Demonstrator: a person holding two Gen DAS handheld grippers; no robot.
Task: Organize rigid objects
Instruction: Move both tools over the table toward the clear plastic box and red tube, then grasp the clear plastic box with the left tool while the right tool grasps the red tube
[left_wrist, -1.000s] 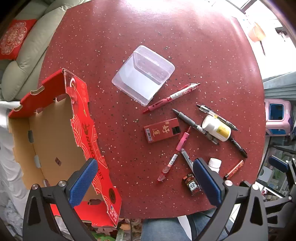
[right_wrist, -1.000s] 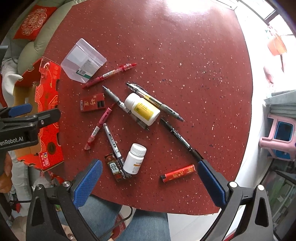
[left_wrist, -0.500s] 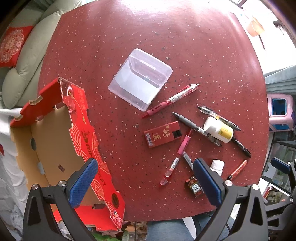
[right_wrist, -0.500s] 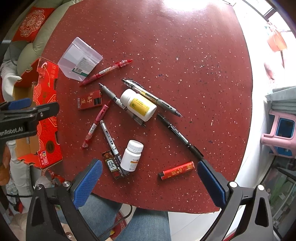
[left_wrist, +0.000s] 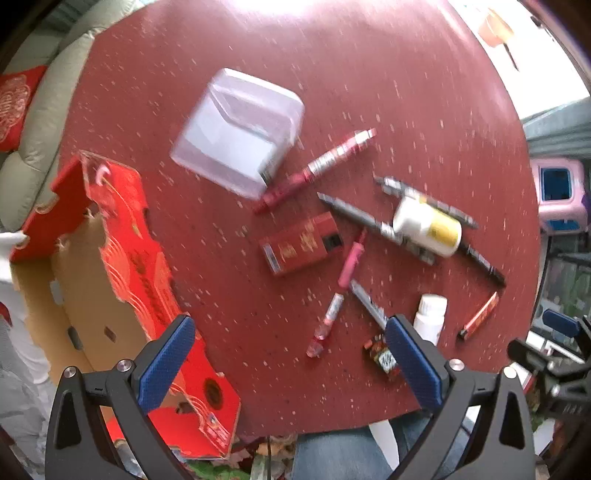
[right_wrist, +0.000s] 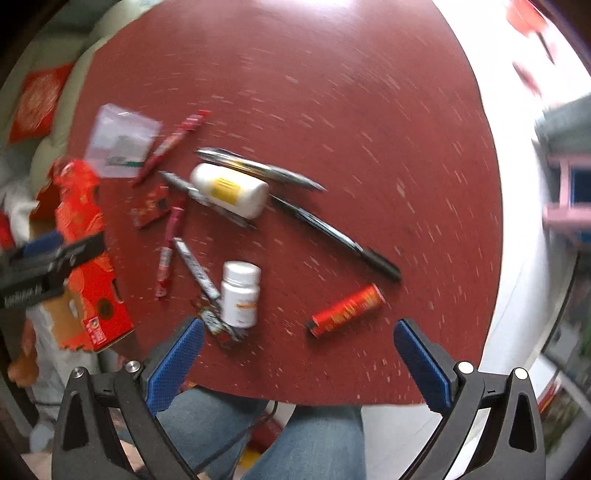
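Loose items lie on a round red table (left_wrist: 369, 74) (right_wrist: 332, 92): several pens, a lying white bottle with a yellow label (left_wrist: 428, 225) (right_wrist: 231, 190), a small upright white bottle (left_wrist: 430, 317) (right_wrist: 240, 293), a red card pack (left_wrist: 301, 243) (right_wrist: 151, 206), a red tube (left_wrist: 478, 315) (right_wrist: 347, 310) and a clear plastic box (left_wrist: 238, 131) (right_wrist: 120, 140). My left gripper (left_wrist: 288, 354) hovers open over the table's near edge, holding nothing. My right gripper (right_wrist: 295, 358) is open and empty, just short of the red tube and the small bottle.
An open red cardboard box (left_wrist: 122, 258) (right_wrist: 85, 254) stands at the table's left edge. A green sofa with a red cushion (left_wrist: 14, 99) lies beyond it. A person's jeans-clad legs (right_wrist: 295, 435) are under the near edge. A pink stool (left_wrist: 561, 192) sits right.
Both views have blurred with motion. The right gripper has dropped closer to the small bottle and red tube; the left gripper has moved nearer the table too. Nothing on the table has shifted.
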